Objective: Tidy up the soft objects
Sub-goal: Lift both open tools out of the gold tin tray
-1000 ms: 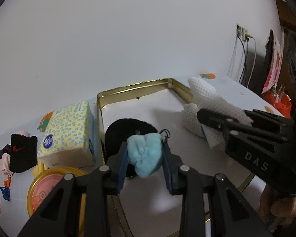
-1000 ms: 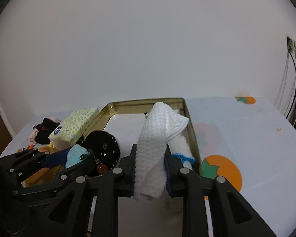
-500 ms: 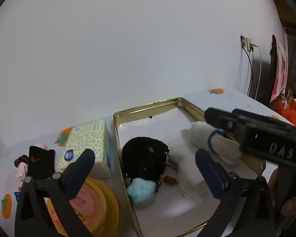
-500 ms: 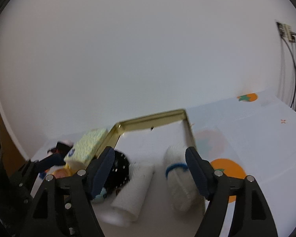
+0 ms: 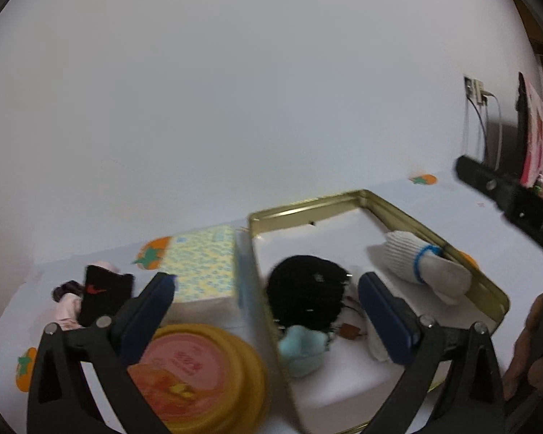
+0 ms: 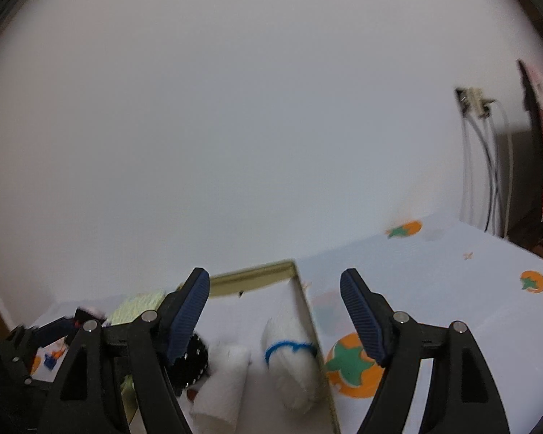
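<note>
A gold tin tray [image 5: 488,285] [image 6: 257,275] lies on the table. In it are a black fuzzy item [image 5: 306,293] [image 6: 193,363], a light blue plush [image 5: 302,349], a white rolled cloth [image 6: 221,387] [image 5: 376,343] and a white rolled sock with a blue band [image 5: 421,266] [image 6: 291,358]. My left gripper [image 5: 266,311] is open and empty above the tray's left wall. My right gripper [image 6: 275,316] is open and empty above the tray. A black sock [image 5: 103,294] and a pink item [image 5: 67,311] lie at far left.
A yellow patterned tissue pack [image 5: 204,267] [image 6: 135,307] lies left of the tray. A yellow-rimmed round tin with a pink lid [image 5: 195,372] sits in front of it. The tablecloth [image 6: 452,289] has orange fruit prints. A wall socket with cables [image 6: 474,101] is at right.
Both grippers opened and let go: the blue plush and the white cloth now lie in the tray. Both grippers have since pulled back and up from the tray.
</note>
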`<act>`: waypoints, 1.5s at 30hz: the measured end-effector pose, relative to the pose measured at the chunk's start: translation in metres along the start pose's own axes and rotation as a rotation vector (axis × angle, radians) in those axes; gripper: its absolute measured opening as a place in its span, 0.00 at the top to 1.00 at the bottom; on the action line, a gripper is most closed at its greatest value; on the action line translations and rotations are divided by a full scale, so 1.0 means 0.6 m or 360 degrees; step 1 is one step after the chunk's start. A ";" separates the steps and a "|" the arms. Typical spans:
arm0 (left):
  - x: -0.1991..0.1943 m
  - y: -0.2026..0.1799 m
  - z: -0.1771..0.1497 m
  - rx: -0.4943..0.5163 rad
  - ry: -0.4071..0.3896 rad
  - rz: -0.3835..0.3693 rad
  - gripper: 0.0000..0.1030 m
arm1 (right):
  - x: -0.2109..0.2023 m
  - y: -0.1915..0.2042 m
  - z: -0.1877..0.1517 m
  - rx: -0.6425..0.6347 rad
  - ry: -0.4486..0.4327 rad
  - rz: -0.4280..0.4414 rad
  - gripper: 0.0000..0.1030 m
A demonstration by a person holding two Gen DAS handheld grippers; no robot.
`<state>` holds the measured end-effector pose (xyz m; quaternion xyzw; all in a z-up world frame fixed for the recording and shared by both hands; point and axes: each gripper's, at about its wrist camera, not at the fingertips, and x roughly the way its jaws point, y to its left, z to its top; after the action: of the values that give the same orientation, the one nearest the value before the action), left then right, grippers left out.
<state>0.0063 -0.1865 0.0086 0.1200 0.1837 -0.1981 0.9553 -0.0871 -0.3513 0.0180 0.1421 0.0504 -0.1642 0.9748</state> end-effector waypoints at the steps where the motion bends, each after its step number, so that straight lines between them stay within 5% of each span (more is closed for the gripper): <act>1: -0.002 0.009 -0.003 -0.0012 -0.0007 0.0014 0.00 | -0.003 0.001 0.000 0.0001 -0.0020 -0.0011 0.26; 24: -0.028 0.174 -0.066 -0.0058 0.0035 0.0230 0.00 | -0.031 0.087 -0.039 -0.0093 0.0030 -0.0060 0.26; 45: 0.004 0.427 -0.125 -0.0251 0.0343 0.0436 0.00 | 0.006 0.299 -0.094 -0.0104 0.0223 0.0254 0.26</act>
<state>0.0940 0.0643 -0.0198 0.0891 0.2819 -0.0373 0.9546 -0.0263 -0.1734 0.0102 0.1248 0.1124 -0.0741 0.9830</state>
